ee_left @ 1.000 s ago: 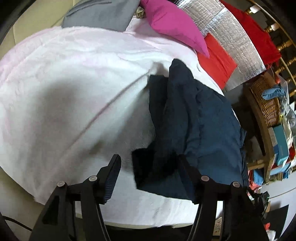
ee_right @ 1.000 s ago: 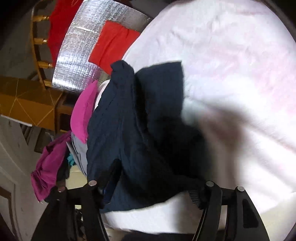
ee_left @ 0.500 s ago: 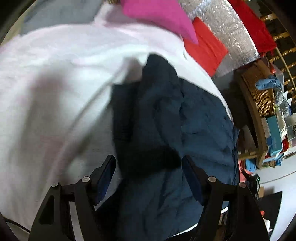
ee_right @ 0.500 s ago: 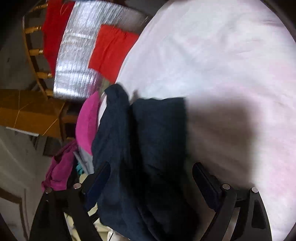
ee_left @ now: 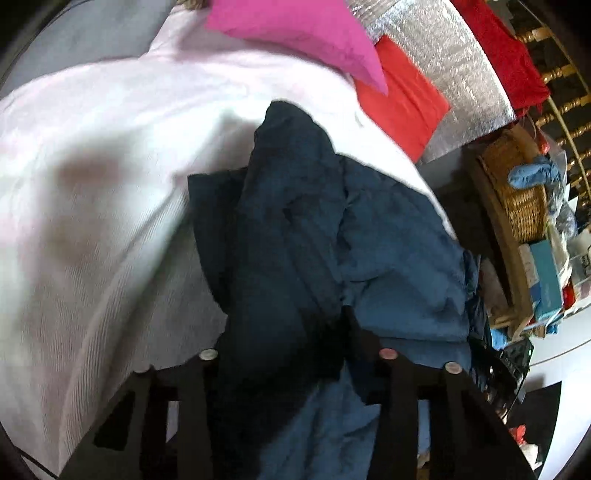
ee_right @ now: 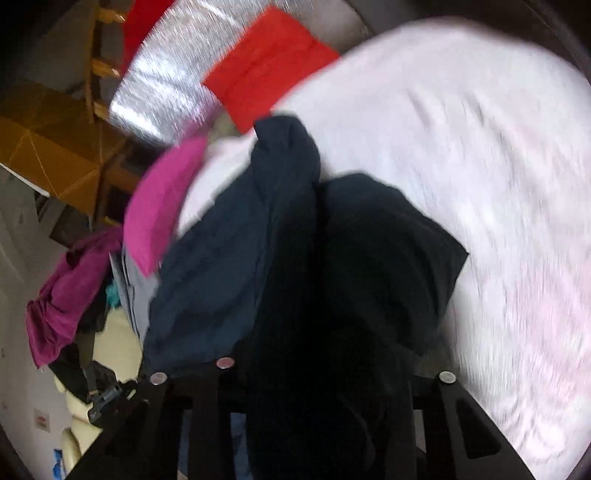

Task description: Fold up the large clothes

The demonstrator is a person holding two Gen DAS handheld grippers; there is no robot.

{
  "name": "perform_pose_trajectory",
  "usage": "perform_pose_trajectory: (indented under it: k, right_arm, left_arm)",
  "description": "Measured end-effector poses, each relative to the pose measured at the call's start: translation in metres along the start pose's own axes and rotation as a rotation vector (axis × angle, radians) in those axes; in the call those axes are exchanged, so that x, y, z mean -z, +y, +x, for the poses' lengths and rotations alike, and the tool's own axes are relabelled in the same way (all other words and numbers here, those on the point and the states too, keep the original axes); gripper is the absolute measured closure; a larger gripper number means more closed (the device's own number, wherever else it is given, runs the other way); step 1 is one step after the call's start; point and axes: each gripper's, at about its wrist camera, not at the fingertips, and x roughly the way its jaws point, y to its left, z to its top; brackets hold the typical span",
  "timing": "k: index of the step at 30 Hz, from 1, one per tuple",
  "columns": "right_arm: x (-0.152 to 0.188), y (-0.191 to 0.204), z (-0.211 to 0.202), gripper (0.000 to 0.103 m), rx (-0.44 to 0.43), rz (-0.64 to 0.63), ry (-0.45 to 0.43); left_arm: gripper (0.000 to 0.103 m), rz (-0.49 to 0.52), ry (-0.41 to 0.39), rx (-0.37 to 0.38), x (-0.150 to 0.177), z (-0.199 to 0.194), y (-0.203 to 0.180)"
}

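A dark blue garment (ee_left: 295, 221) lies crumpled on a white-pink bed cover (ee_left: 92, 184), near its edge. In the left wrist view my left gripper (ee_left: 288, 332) is closing, and a dark fold of the garment fills the gap between its fingers and hides the fingertips. The right wrist view shows the same garment (ee_right: 240, 258) bunched up on the cover (ee_right: 498, 184). My right gripper (ee_right: 321, 354) is closing too, with a thick black-looking fold pressed between its fingers and hiding the pads.
A pink pillow (ee_left: 295, 26) and a red cloth (ee_left: 402, 99) on a silver foil mat (ee_left: 443, 48) lie beyond the garment. A wicker basket (ee_left: 521, 199) with clutter stands at the right. A magenta cloth (ee_right: 62, 295) hangs off the left side.
Both grippers have moved in over the dark blue garment and narrowed from wide open onto its folds. The cloth now fills the space between each pair of fingers.
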Motion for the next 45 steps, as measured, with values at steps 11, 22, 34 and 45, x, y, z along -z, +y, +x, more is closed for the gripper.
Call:
perform_pose_trajectory:
  k: [11,22,34,45]
  right_arm:
    - [-0.008,-0.033,0.017,0.04,0.062,0.128,0.013]
    - [-0.013,-0.009,-0.072,0.03,0.192,-0.015,-0.175]
    - [-0.044,0.106,-0.006,0.062,0.145,-0.255,-0.135]
    - [-0.084,0.069,0.11,0.061,0.346,-0.122,-0.015]
  left_arm:
    - [0.034,0.101,-0.053,-0.196,0.015,0.008,-0.02]
    - [0.032,0.355,-0.275,-0.526,0.062,-0.045,-0.069]
    - [0.031,0.483,-0.365,-0.638,0.048,-0.048,-0.101]
    - [0.031,0.513,-0.348,-0.677,0.032,-0.022,-0.1]
